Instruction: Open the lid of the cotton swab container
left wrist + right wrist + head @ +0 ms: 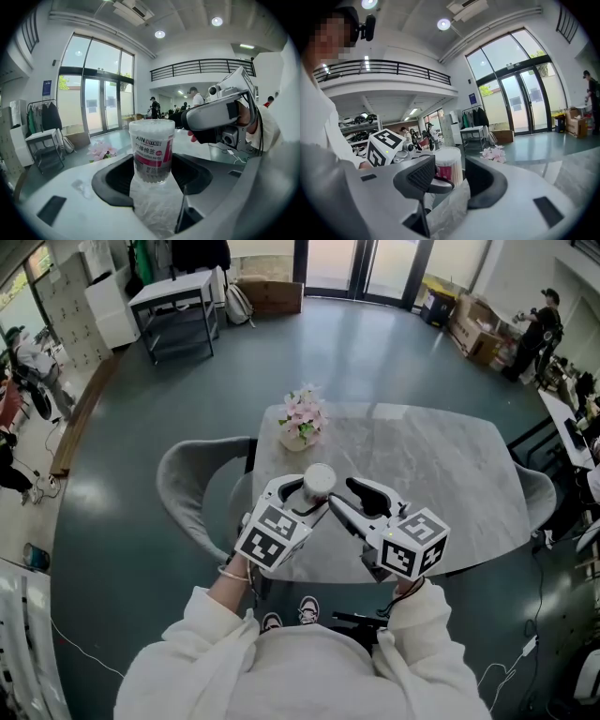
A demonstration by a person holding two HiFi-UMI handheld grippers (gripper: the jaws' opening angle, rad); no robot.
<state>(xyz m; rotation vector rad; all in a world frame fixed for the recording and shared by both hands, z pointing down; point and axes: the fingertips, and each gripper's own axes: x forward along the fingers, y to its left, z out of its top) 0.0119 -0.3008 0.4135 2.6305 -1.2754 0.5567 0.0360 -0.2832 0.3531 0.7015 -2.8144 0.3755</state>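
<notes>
The cotton swab container is a clear tub with a pink label and a white lid sitting on top. My left gripper is shut on its lower body and holds it upright above the table. In the head view the left gripper comes in from the left, and the right gripper stands close beside the lid on the right. My right gripper is open, and the container shows just beyond its jaws, partly hidden by the left pad. I cannot tell whether it touches the tub.
A grey marble table lies below the grippers, with a vase of pink flowers at its far left. A grey chair stands at the table's left side, another at the right. People stand in the background.
</notes>
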